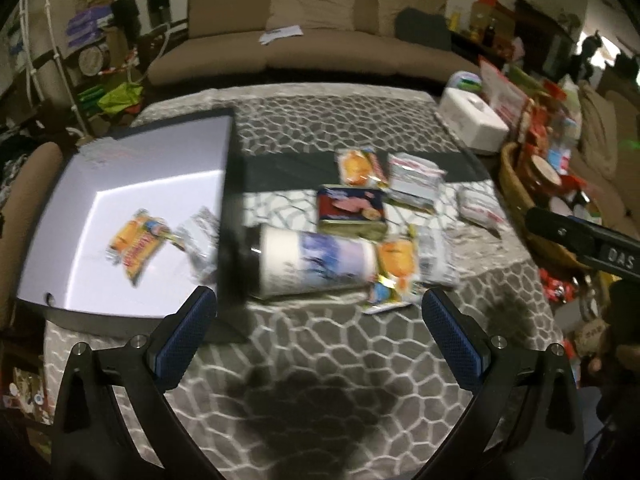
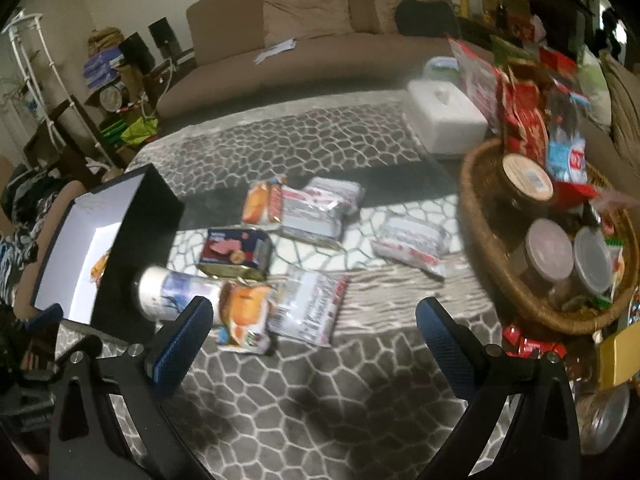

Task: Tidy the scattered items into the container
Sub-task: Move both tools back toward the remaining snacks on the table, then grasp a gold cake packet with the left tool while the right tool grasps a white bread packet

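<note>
A dark box with a white inside (image 1: 100,184) (image 2: 76,240) stands at the table's left, holding an orange snack packet (image 1: 136,242) and a silver packet (image 1: 198,240). Beside it lies a white canister (image 1: 316,264) (image 2: 176,292) on its side. Behind that is a blue meat tin (image 1: 352,210) (image 2: 236,254). Orange packets (image 1: 394,270) (image 2: 244,308) and silver packets (image 2: 308,306) (image 1: 412,178) are scattered around. My left gripper (image 1: 320,324) is open just short of the canister. My right gripper (image 2: 314,332) is open near the front silver packet.
A patterned grey cloth (image 1: 320,360) covers the table. A wicker basket (image 2: 492,248) full of jars and snacks sits at the right, with a white tissue box (image 2: 448,120) behind it. A brown sofa (image 1: 312,36) stands beyond the table.
</note>
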`<control>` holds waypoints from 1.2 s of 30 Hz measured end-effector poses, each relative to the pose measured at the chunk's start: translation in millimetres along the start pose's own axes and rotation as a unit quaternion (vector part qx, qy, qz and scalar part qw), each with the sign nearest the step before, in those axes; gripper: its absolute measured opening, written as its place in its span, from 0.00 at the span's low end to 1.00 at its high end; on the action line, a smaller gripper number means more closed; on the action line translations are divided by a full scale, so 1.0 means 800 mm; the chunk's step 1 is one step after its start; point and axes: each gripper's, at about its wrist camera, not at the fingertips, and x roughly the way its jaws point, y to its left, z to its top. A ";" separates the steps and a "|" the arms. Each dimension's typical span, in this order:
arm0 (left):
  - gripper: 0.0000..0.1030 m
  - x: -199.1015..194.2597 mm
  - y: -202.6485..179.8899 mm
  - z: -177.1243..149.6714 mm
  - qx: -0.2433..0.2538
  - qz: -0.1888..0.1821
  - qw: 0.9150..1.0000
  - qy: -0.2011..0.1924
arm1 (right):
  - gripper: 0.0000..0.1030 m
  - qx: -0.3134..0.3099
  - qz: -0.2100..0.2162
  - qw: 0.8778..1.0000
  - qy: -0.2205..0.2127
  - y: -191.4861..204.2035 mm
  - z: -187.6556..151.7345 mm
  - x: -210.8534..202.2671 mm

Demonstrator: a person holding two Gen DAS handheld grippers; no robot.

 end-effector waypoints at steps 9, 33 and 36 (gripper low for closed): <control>1.00 0.044 -0.063 -0.036 0.010 -0.019 1.000 0.008 | 1.00 0.035 0.016 0.999 0.020 -0.049 -0.036 0.030; 1.00 0.174 -0.103 -0.044 -0.043 -0.014 0.998 0.042 | 1.00 0.056 0.040 0.997 0.017 -0.116 -0.054 0.097; 1.00 0.185 -0.098 -0.040 -0.064 -0.019 0.997 0.048 | 1.00 0.053 0.035 0.998 0.022 -0.116 -0.054 0.107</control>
